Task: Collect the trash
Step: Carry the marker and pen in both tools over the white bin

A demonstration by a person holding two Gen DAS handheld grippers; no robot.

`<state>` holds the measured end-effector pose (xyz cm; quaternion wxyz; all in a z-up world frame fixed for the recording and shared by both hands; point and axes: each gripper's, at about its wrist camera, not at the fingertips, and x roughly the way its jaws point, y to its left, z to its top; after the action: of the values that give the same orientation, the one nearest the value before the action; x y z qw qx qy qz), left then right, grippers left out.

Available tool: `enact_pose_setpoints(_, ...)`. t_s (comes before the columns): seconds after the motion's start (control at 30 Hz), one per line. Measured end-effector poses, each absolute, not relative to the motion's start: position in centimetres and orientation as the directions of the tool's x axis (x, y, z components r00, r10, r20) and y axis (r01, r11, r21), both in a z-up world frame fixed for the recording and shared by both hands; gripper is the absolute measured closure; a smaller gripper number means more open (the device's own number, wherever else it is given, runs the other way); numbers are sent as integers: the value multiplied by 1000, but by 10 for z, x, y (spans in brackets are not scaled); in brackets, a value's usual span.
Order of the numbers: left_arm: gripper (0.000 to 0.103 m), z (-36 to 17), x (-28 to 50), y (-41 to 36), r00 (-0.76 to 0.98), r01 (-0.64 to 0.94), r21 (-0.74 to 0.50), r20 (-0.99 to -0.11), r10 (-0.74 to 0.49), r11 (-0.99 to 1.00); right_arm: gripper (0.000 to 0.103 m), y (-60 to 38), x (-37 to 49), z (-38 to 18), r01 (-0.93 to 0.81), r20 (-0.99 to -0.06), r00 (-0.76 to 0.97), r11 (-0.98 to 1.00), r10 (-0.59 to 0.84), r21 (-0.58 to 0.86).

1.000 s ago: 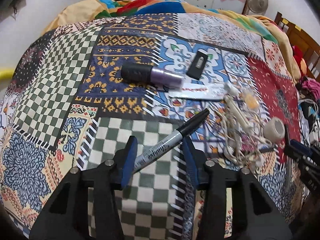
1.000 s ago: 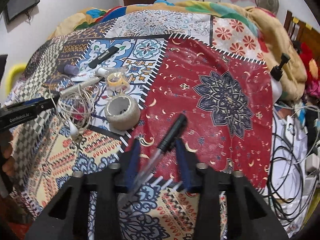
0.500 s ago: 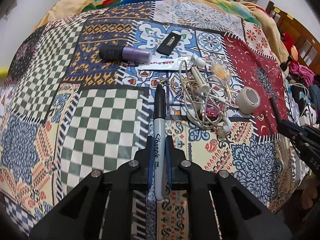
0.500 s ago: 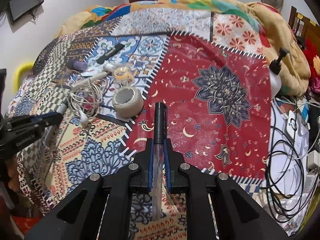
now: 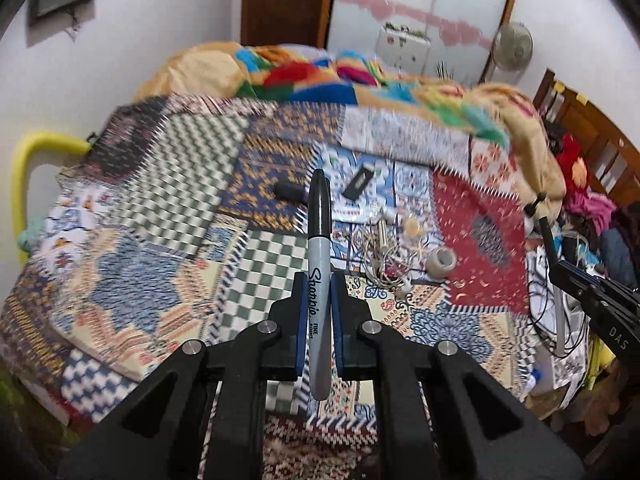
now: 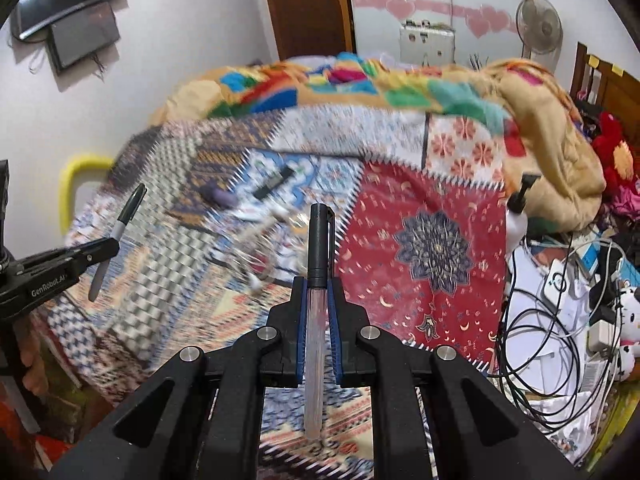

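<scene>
Above the bed [image 5: 132,216], the left gripper [image 5: 318,292] has its fingers clenched on a marker [image 5: 319,256], cap forward. To its right, the right gripper [image 6: 317,296] clamps a clear pen [image 6: 316,320], lifted off the quilt.

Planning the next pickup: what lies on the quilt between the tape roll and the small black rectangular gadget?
In the left wrist view, the tangle of white earphone cords lies between the tape roll and the black gadget.
</scene>
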<state>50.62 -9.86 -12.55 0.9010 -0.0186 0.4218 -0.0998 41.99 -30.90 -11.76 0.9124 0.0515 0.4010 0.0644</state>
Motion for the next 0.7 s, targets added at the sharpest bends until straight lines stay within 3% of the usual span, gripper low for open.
enact_pose_setpoints(0.27, 93, -70, 431, -61, 689, 98, -137, -705, -166, 986, 94, -275, 375, -58, -152, -647, 734, 978, 207, 141)
enact_pose_setpoints(0.7, 93, -32, 299, 21, 763, -67, -110, -646, -21, 992, 94, -202, 307, -15, -327, -563, 752, 936, 343, 133)
